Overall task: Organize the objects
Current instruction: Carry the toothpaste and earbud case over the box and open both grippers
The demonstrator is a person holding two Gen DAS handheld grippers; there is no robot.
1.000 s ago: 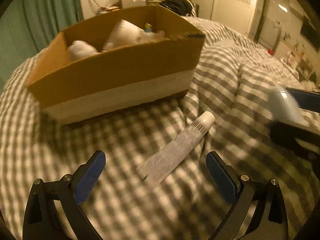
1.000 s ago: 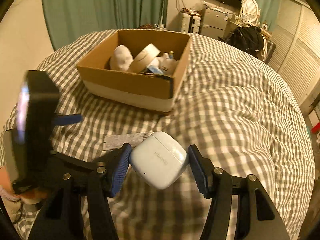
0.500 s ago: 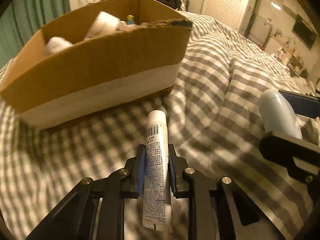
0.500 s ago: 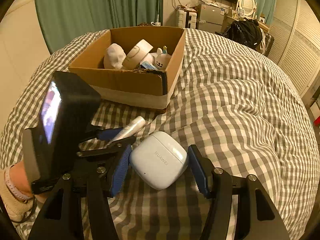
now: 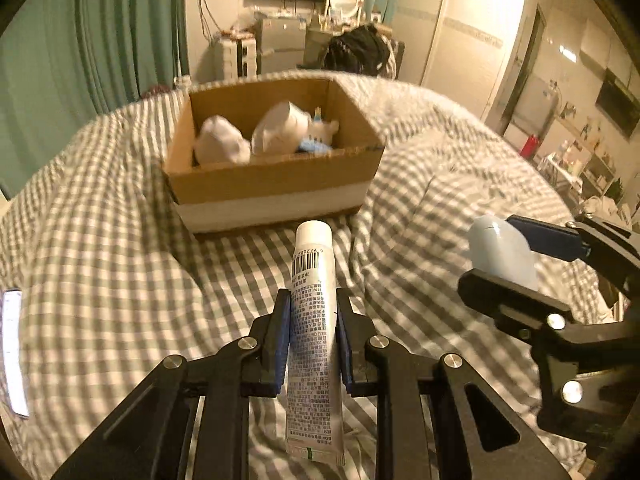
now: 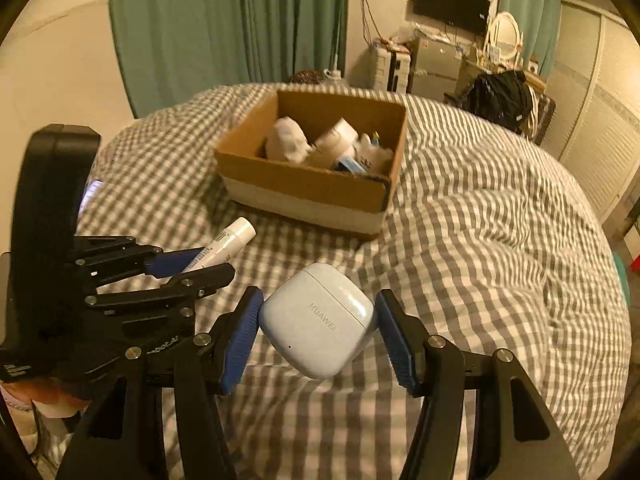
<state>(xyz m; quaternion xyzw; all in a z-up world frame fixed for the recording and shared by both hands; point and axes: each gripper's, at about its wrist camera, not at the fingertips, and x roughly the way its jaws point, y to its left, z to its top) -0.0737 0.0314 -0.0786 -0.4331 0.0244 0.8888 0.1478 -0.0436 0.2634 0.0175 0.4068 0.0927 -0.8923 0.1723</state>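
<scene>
My left gripper [image 5: 313, 308] is shut on a white tube [image 5: 314, 304] with a barcode, its cap pointing toward the cardboard box [image 5: 272, 188], lifted above the checked bedspread. The same tube [image 6: 224, 246] and left gripper [image 6: 196, 268] show at the left of the right wrist view. My right gripper [image 6: 320, 312] is shut on a pale blue earbud case [image 6: 318, 320], held above the bed in front of the box [image 6: 316, 196]. That case [image 5: 500, 250] appears at the right of the left wrist view. The box holds several white items.
The bed's grey-and-white checked cover [image 6: 480, 240] fills both views. Green curtains [image 6: 224, 20] hang behind the bed. A black bag [image 6: 500, 96] and cluttered shelves stand by the far wall. A lit phone screen [image 5: 12, 352] sits at the left edge.
The left gripper closed on the tube lying on the bed and lifted it, backing away from the box. The right gripper rose with the earbud case still in it.
</scene>
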